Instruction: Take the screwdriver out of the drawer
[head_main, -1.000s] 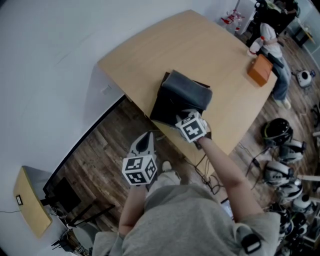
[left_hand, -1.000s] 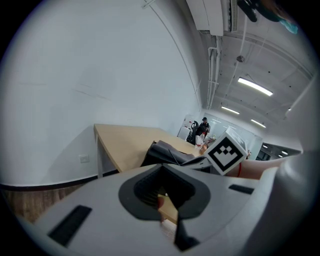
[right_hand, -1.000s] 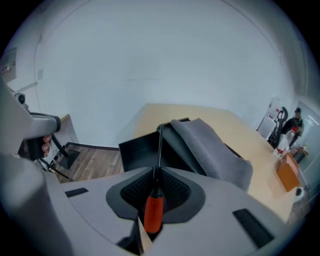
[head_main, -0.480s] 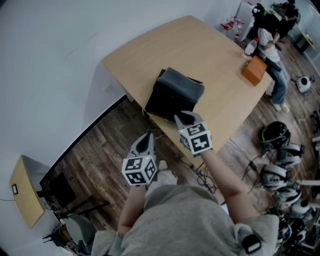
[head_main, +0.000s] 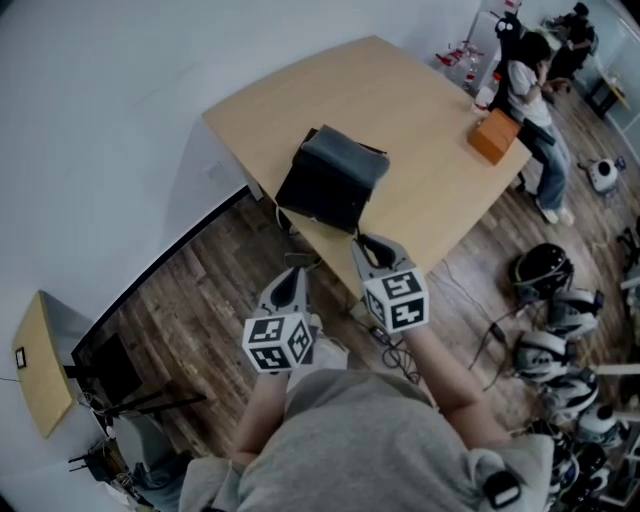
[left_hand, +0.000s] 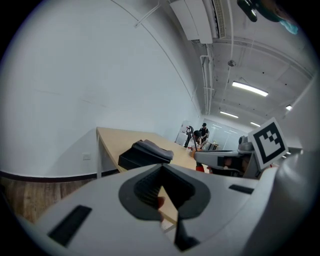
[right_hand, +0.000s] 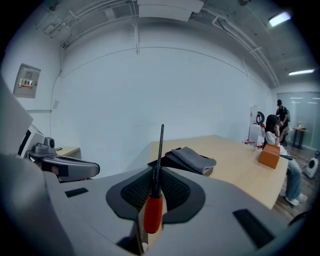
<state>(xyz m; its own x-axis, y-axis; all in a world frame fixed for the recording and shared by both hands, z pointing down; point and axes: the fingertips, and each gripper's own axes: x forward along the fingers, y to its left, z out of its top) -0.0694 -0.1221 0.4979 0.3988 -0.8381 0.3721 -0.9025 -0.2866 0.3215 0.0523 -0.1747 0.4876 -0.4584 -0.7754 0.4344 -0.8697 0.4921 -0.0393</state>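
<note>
My right gripper (right_hand: 157, 186) is shut on the screwdriver (right_hand: 153, 212), whose red handle sits between the pads and whose thin metal shaft points up and forward. In the head view, the right gripper (head_main: 372, 248) hangs just off the table's near edge, apart from the black drawer box (head_main: 320, 190) with a grey top. That drawer box (right_hand: 187, 159) lies ahead on the wooden table (head_main: 420, 130). My left gripper (head_main: 291, 282) hovers over the floor to the left of the right one. A narrow gap shows between the left gripper's (left_hand: 162, 192) pads, with nothing held.
An orange box (head_main: 494, 136) stands at the table's far right corner, and a seated person (head_main: 530, 90) is beside it. Helmets and gear (head_main: 560, 300) litter the floor at the right. Cables (head_main: 395, 345) hang below the table edge. A small wooden cabinet (head_main: 40, 375) stands at the left.
The right gripper has pulled back from the drawer box's front, past the table edge, and has risen. The left gripper has also drawn back from the table.
</note>
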